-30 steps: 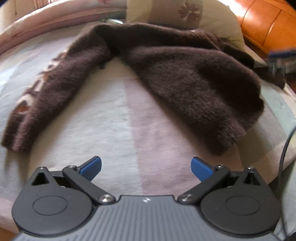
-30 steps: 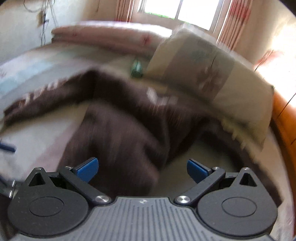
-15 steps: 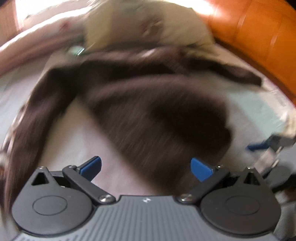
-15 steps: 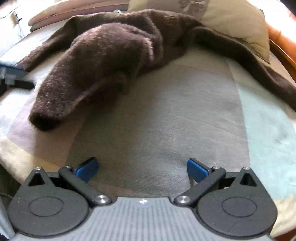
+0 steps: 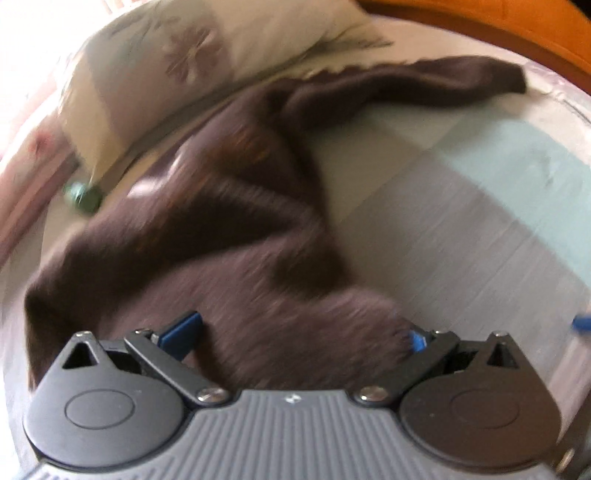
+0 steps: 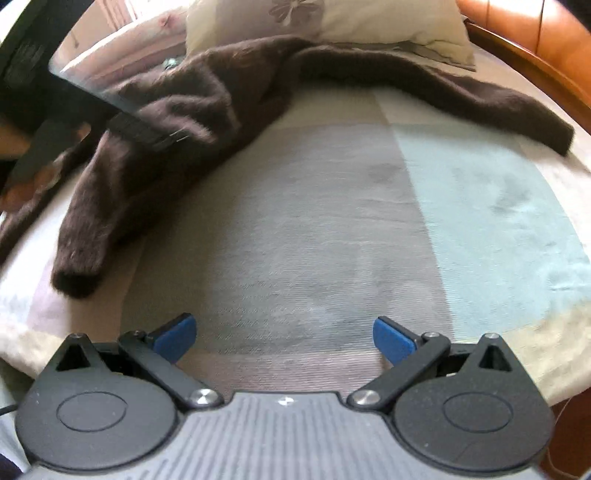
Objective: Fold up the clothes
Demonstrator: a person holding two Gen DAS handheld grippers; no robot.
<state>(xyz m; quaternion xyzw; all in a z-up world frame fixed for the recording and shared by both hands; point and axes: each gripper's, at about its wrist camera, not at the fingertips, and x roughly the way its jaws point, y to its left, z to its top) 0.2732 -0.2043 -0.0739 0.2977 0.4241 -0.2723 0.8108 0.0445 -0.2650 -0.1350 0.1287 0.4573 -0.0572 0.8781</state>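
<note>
Already the left gripper [image 5: 303, 332], jaws spread, straddles the brown sweater's [image 5: 221, 236] near bulge at 6 o'clock; closing here may pinch several layers. The right gripper [image 6: 282, 338] hangs splayed and empty over the bedsheet [image 6: 332, 229], sweater at 10 o'clock.

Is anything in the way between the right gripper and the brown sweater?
No. Only bare bedspread lies between the open right gripper and the sweater. The pillow sits behind the sweater, out of the way.
</note>
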